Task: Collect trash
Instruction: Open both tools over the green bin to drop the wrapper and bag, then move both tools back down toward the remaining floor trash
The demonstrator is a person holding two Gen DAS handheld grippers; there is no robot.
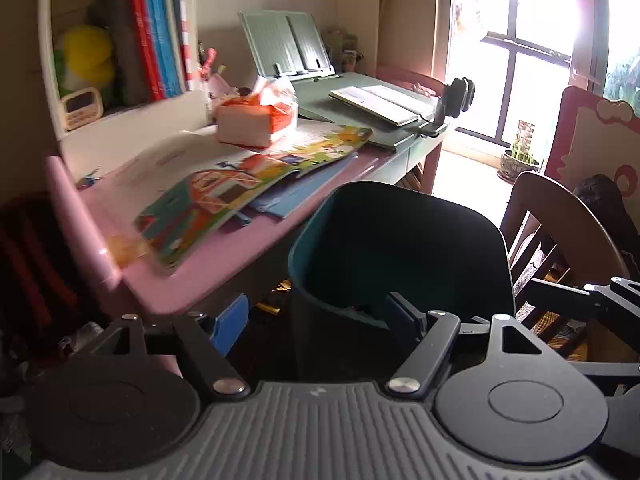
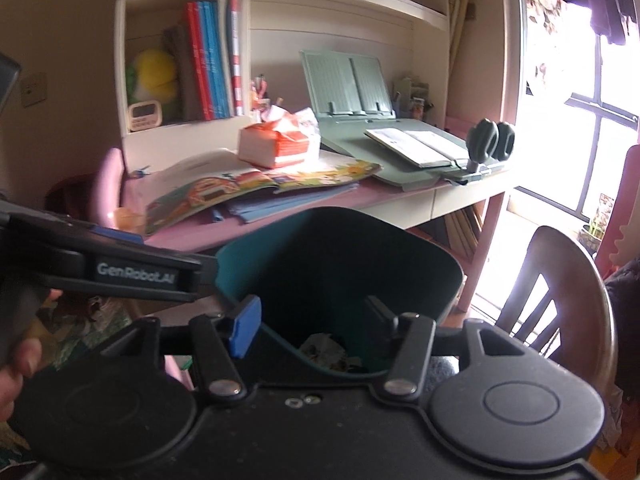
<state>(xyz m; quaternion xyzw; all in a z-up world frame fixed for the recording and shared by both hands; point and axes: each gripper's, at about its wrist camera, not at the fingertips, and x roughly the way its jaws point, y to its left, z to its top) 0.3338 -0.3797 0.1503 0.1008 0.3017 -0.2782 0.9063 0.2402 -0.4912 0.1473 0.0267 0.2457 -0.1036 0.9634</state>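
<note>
A dark teal trash bin (image 1: 400, 240) stands on the floor in front of the pink desk (image 1: 208, 276). My left gripper (image 1: 316, 318) hangs open over the bin's near rim, with nothing between its blue pads (image 1: 230, 324). My right gripper (image 2: 312, 320) is open too, above the bin (image 2: 340, 260). Crumpled paper trash (image 2: 324, 350) lies at the bottom of the bin. A small blurred orange-yellow item (image 1: 124, 248) sits near the desk's front left edge; I cannot tell what it is.
An orange tissue pack (image 1: 256, 120), a colourful picture book (image 1: 240, 188) and a green book stand (image 1: 288, 44) are on the desk. A wooden chair (image 1: 560, 216) stands right of the bin. A hand (image 2: 16, 364) shows at the left edge.
</note>
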